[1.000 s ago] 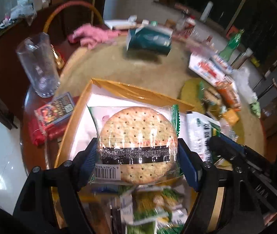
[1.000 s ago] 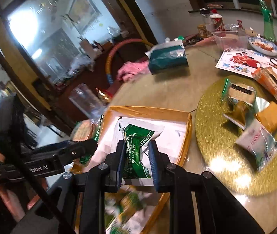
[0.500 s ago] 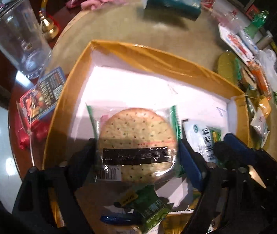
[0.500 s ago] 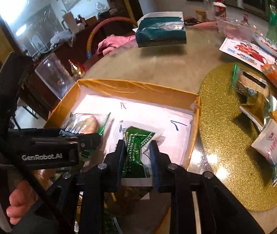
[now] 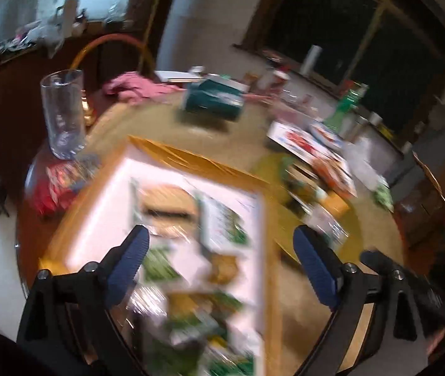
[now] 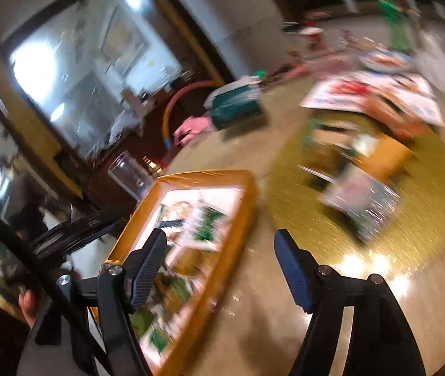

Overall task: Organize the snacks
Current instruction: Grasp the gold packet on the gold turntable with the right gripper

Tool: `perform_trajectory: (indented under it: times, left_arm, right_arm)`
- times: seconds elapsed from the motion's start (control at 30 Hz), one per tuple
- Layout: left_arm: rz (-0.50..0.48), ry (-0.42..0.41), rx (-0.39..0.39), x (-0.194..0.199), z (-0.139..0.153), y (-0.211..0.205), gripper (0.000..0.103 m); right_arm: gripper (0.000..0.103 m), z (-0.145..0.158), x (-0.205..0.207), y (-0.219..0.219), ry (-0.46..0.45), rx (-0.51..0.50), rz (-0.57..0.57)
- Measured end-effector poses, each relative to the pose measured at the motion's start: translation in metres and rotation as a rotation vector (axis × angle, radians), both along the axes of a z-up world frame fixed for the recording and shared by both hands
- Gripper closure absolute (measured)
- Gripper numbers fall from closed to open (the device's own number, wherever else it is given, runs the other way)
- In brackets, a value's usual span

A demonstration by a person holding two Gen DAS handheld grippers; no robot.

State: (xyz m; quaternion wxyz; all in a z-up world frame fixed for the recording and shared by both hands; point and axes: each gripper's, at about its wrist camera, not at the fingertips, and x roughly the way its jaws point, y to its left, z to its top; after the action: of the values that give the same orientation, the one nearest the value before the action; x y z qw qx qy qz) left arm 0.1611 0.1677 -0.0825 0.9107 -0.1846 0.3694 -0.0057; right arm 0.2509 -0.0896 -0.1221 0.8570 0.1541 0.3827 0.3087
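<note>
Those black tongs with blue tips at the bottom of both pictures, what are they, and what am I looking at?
They are hand-held grippers, one in each of a person's hands, each carrying a wide-angle camera that looks along its jaws. One picture comes from the left gripper, the other from the right gripper. Both stand open and hold nothing. Below them is a round table with a gold-edged tray of wrapped snacks. More snack packets lie on a glittery gold mat. A clear glass stands beside the tray. Everything is blurred by motion.
</note>
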Motion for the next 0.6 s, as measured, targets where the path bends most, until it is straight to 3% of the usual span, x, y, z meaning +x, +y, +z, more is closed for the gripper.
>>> perform_trajectory:
  times: [0.1,0.2,0.3,0.43,0.53,0.6]
  left_arm:
    - [-0.045,0.066,-0.016,-0.019,-0.015,-0.040,0.009]
    - [-0.043,0.139,-0.056,-0.028,-0.036,-0.071,0.009]
    - [-0.083,0.166,-0.040,-0.028,-0.040,-0.098,0.009]
    - [-0.120,0.161,-0.031,-0.025,-0.031,-0.117,0.009]
    - [-0.122,0.166,-0.026,-0.022,-0.029,-0.124,0.009]
    - [-0.111,0.167,-0.020,-0.023,-0.027,-0.125,0.009]
  right_arm:
    - [0.031,-0.020,-0.012,-0.053,0.038,0.032,-0.092]
    - [0.031,-0.030,-0.015,-0.084,0.056,0.017,-0.088]
    - [0.031,-0.034,-0.013,-0.108,0.084,0.002,-0.112]
    - [0.031,-0.034,-0.002,-0.105,0.070,-0.053,-0.078]
    - [0.031,-0.034,0.020,-0.100,0.064,-0.149,-0.066]
    - [0.031,-0.033,0.040,-0.101,0.086,-0.139,-0.073]
